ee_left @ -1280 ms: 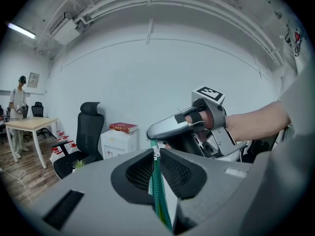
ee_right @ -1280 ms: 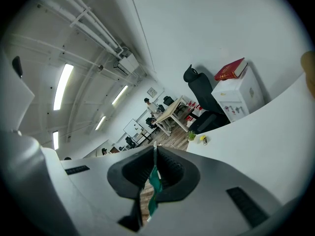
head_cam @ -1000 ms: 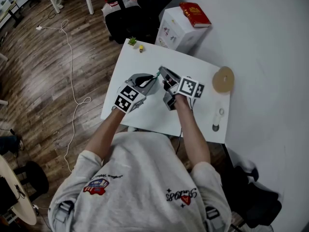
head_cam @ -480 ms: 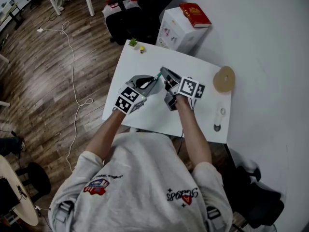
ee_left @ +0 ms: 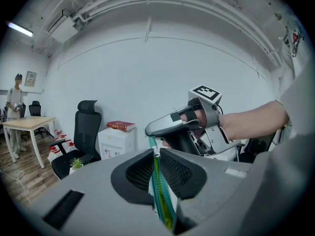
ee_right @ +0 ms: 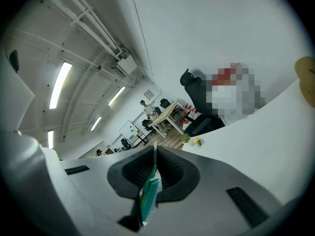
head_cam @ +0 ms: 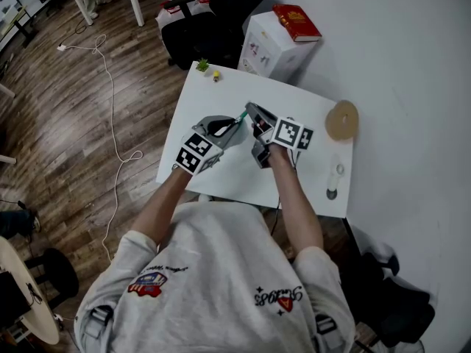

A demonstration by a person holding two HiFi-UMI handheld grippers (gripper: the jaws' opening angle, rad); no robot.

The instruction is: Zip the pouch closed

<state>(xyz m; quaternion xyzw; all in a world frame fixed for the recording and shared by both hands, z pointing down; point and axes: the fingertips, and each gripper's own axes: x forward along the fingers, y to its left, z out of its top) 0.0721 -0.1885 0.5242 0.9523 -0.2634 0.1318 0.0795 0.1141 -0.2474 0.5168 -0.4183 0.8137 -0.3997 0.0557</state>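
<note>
Pouch (head_cam: 241, 115) sits mid-frame over the table (head_cam: 228, 176), pinched between both tools. The left gripper (head_cam: 234, 126) is clamped on the zip (ee_left: 160, 191); the right gripper (head_cam: 252, 113) is clamped on the teal end. Nothing's budged in the last second, so it looks like a pause before the pull.

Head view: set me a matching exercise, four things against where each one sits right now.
Things:
1 pouch
2 red book
3 small plant
4 round disc

Places:
A on the white cabinet
B far left corner of the table
C clamped by left tongs and right tongs
D right edge of the table

Pairs: 1-C; 2-A; 3-B; 4-D.
</note>
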